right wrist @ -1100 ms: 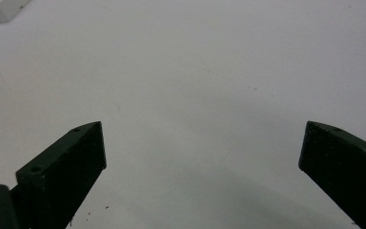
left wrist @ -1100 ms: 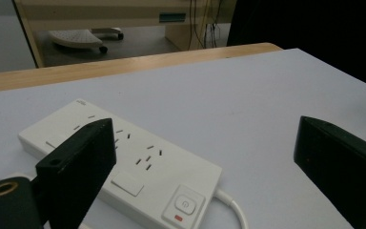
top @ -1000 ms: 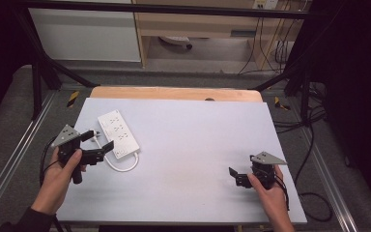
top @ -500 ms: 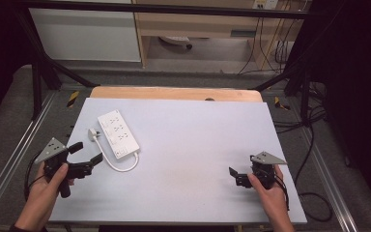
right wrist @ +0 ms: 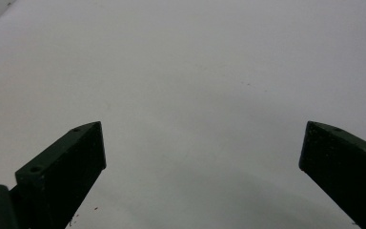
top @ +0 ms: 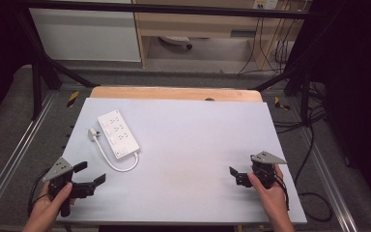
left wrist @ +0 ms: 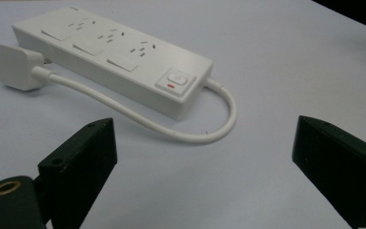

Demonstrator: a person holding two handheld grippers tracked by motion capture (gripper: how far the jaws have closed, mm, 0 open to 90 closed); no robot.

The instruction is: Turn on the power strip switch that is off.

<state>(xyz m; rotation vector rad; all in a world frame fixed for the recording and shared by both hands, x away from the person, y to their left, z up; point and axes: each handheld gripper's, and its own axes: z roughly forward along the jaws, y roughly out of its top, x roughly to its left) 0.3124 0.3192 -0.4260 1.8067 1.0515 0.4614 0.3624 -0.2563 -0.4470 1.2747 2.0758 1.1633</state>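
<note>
The pale worktop (top: 193, 145) takes up the middle of the high view, with a strip of bare wood along its far edge. On it, in the left half of that view, lies a white power strip (top: 118, 133), set at a slant, flat on its back with its sockets up. Its short white cord (top: 121, 166) loops out from the near end and curls back along the strip's left side to a white plug (top: 92, 134), which lies on the worktop just beside the strip's far end.

The left gripper (top: 89, 174) sits at the lower left of the high view, held in a hand, near the cord's loop but apart from it; its fingers (left wrist: 78, 167) stand wide apart, gripping nothing. The right gripper (top: 233, 177) sits at the lower right, well apart from the strip, over bare worktop, its fingers (right wrist: 62, 167) also spread wide with nothing between them.
</note>
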